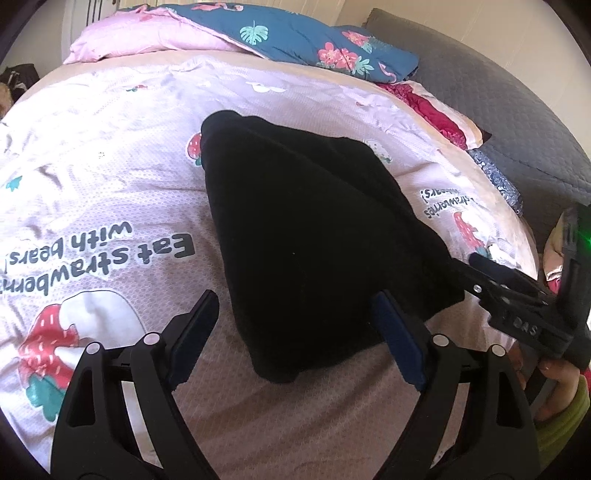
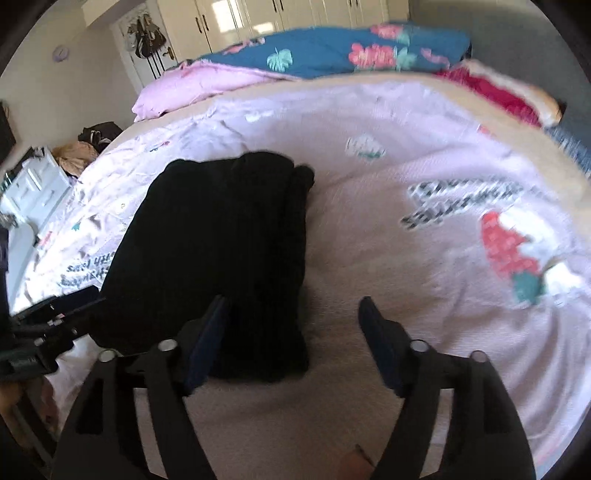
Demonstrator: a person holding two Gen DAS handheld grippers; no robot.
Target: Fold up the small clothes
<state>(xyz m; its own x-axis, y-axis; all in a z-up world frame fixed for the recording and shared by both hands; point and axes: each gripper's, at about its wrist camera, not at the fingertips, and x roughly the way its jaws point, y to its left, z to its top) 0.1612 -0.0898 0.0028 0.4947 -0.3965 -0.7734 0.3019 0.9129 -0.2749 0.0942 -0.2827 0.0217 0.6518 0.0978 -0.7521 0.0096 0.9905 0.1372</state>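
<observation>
A black garment (image 1: pixel 310 229) lies folded into a long narrow shape on the pink strawberry bedspread (image 1: pixel 110 184). My left gripper (image 1: pixel 295 306) is open and empty, its fingers on either side of the garment's near end, just above it. In the right wrist view the same garment (image 2: pixel 221 236) lies left of centre. My right gripper (image 2: pixel 295 314) is open and empty, its left finger (image 2: pixel 210 332) over the garment's near right edge. The right gripper also shows in the left wrist view (image 1: pixel 524 299), beside the garment's right corner.
A blue floral quilt (image 1: pixel 295 33) and a pink pillow (image 1: pixel 147 44) lie at the far end of the bed. A red cloth (image 1: pixel 436 110) lies at the right edge by a grey headboard (image 1: pixel 517 103). White drawers (image 2: pixel 33 188) and wardrobes (image 2: pixel 277 14) stand beyond the bed.
</observation>
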